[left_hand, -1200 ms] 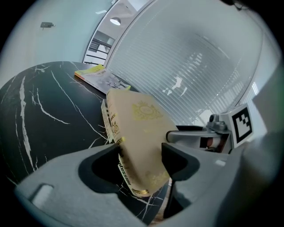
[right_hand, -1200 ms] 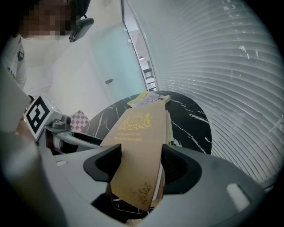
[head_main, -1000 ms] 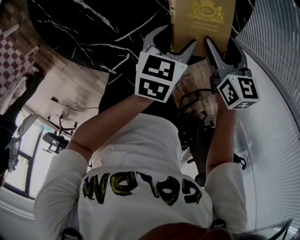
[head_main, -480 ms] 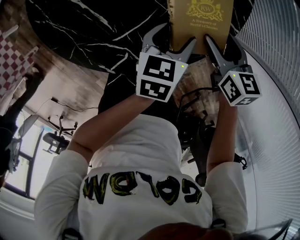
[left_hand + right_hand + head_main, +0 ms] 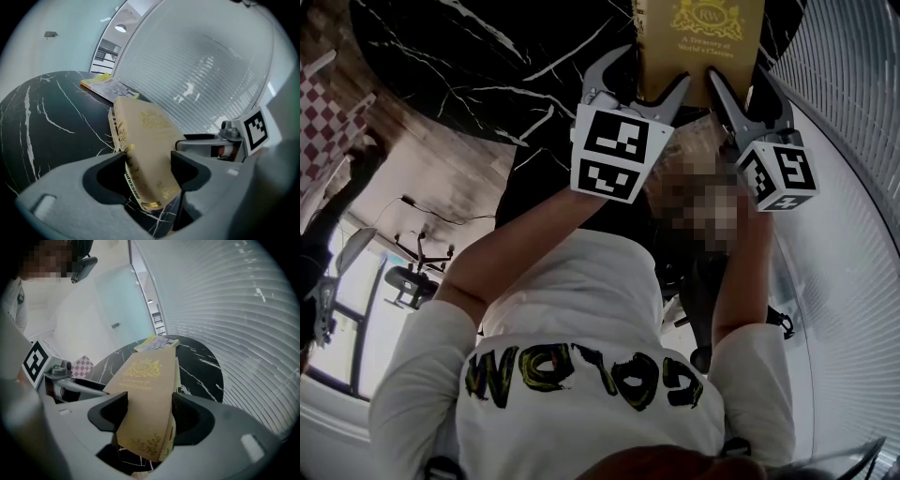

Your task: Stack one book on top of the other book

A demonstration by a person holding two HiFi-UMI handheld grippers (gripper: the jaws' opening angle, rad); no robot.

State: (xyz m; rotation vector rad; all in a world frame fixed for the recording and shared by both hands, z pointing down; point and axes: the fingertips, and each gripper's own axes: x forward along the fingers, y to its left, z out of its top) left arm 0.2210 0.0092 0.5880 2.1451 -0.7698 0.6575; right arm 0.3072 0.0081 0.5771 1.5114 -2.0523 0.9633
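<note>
A tan hardback book with gold lettering (image 5: pixel 705 37) lies lengthwise over the black marble table (image 5: pixel 469 66), and both grippers hold its near end. My left gripper (image 5: pixel 645 82) is shut on the near left corner; in the left gripper view the book (image 5: pixel 145 140) sits tilted between the jaws, its near end raised off the table (image 5: pixel 42 122). My right gripper (image 5: pixel 748 89) is shut on the near right corner, and the cover (image 5: pixel 145 394) fills the gap between its jaws. A second, flat book with yellow edges (image 5: pixel 105 86) (image 5: pixel 157 343) lies at the table's far side.
The round table's edge runs close under the grippers. A curved wall of white slats (image 5: pixel 853 187) stands at the right. A red-and-white checkered surface (image 5: pixel 323 112) (image 5: pixel 82 364) is off to the left. The person's white-sleeved arms fill the lower head view.
Both grippers and the tan book have crept slightly forward over the table. Both grips are unchanged.
</note>
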